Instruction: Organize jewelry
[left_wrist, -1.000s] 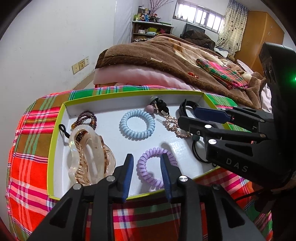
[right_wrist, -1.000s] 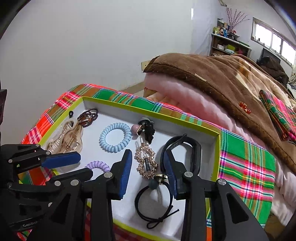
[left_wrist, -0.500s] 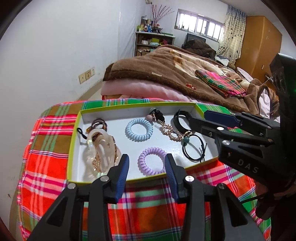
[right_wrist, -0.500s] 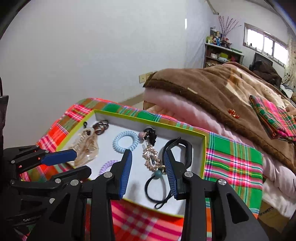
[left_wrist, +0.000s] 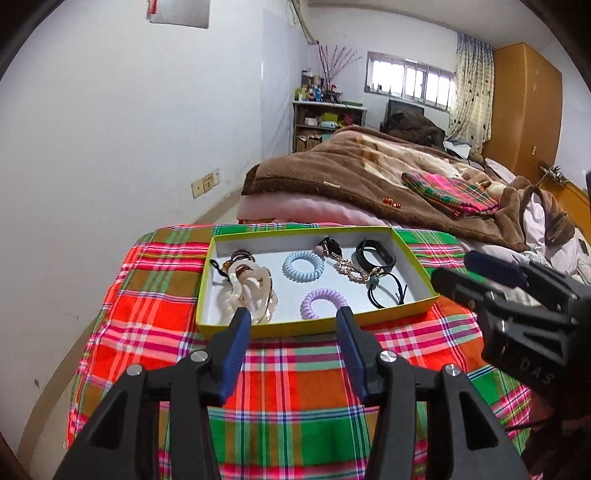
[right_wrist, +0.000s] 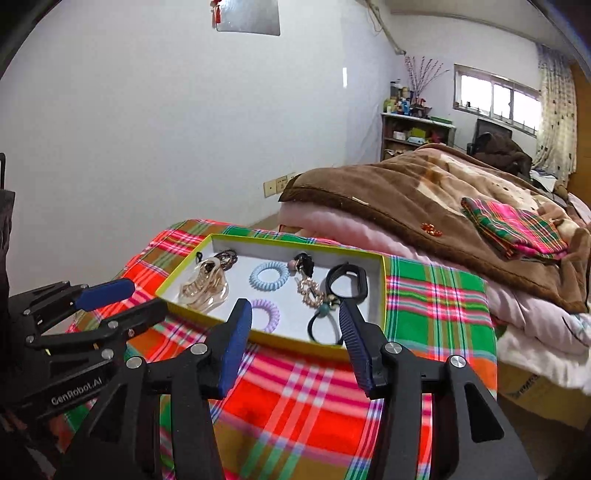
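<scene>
**Jewelry lies sorted in the tray, both grippers drawn clear**

Jewelry sits inside the shallow green-edged tray (left_wrist: 413, 254) on the plaid cloth (left_wrist: 295, 406): a clear claw clip (left_wrist: 251, 291) at the left end, a blue spiral tie (left_wrist: 302, 261) mid-tray, a purple spiral tie (left_wrist: 320, 302) near the front wall, a gold chain piece (left_wrist: 349, 268), a black band (left_wrist: 375, 254) and a black elastic tie (left_wrist: 386, 291) toward the right.

The pieces lie apart from one another, so the sorting looks close to done — judged from the layout alone. To finish well, each gripper should keep clear of the tray's near wall so nothing is nudged, and any further pick should come from above on a single piece, since the chain and elastic tie touch and could drag together.

The left gripper (left_wrist: 293, 321) hangs over the cloth just short of the tray, pointing forward and downward; its jaws have just been opening and nothing is between them. The right gripper (right_wrist: 295, 314) is held alongside, angled the same way — its jaws have also just been opening, and they are empty.
</scene>
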